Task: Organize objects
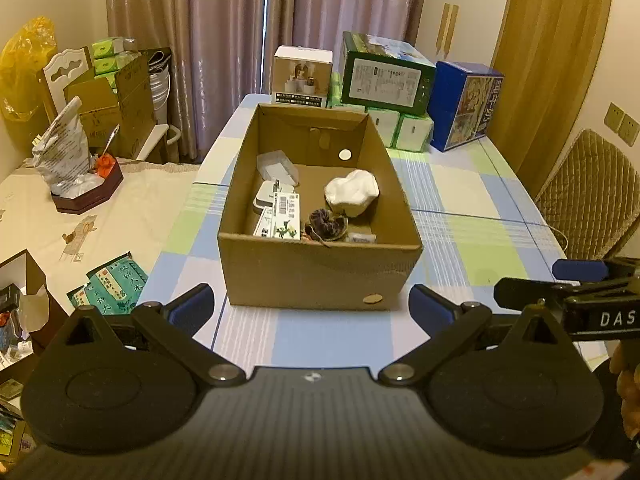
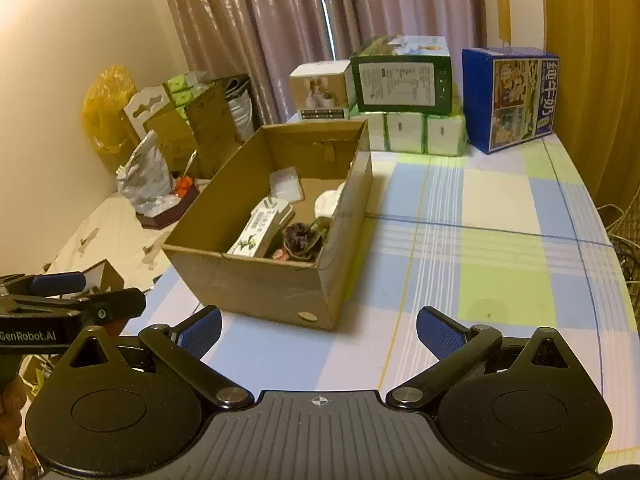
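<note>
Both claws (image 1: 312, 306) agape before box (image 1: 320, 272)

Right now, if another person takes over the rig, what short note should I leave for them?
Left tool: open, empty, held low in front of the cardboard box.
Right tool: open, empty, over bare tablecloth to the right of the box.
In the box: white lump, dark scrunchie, printed cartons, clear plastic case.
Done: these things lie in the box.
Left: no loose item shows on the cloth near the box. The stacked boxes at the far end are not touched; I cannot tell whether they belong to the job.
</note>
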Demonstrator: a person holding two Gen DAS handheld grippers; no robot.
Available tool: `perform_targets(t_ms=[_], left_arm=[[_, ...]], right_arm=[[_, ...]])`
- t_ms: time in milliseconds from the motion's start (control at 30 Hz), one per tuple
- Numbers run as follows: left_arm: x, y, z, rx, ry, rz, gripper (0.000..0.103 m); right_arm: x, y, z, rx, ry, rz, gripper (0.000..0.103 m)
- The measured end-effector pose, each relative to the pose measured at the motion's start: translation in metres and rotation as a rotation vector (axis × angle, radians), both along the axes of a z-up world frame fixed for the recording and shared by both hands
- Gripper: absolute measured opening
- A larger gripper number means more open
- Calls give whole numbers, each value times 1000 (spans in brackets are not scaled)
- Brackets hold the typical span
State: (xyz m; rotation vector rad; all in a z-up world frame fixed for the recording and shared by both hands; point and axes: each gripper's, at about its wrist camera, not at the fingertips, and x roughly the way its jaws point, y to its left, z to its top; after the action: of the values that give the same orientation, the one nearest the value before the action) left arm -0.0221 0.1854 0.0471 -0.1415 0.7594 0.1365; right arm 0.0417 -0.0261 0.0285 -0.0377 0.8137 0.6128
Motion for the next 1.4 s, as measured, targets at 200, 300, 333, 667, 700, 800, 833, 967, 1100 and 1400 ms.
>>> perform_targets(t_ms=[200,300,333,667,700,800,833,967,1100,1400], left_arm=[[-4,-6,-8,2,17,-13,102],[-1,-6,-10,8,21,-16,102],[-1,-6,-10,7,22,-15,102],[-1,-6,-12,11,20,-7,102],[-1,-6,-12,11,19,-9,102],[-1,-5,-12,8,18,-7,102],[-1,-5,-12,8,17,-8,102],[-1,-5,-12,9,17,-7,102],[-1,-5,-12,8,16,-7,102],[0,-4,-12,2,16,-6,102]], right_arm=[[-1,-2,-6,-16,8,-14,101],[-1,-5,-8,-16,14,-20,101],[-1,-5,-8,-16,16,-22,101],[-1,-6,-9,-14,15,-27,101],[-1,-6,-9,-14,15,-28,101],[-1,-6,-9,-15,16,-29,101],[0,-6,-9,-15,17,-30,101],[-1,-6,-8,-14,17,-31,101],[-1,-6,-9,-15,18,-33,101],[-1,-6,-10,-16,22,-34,101]])
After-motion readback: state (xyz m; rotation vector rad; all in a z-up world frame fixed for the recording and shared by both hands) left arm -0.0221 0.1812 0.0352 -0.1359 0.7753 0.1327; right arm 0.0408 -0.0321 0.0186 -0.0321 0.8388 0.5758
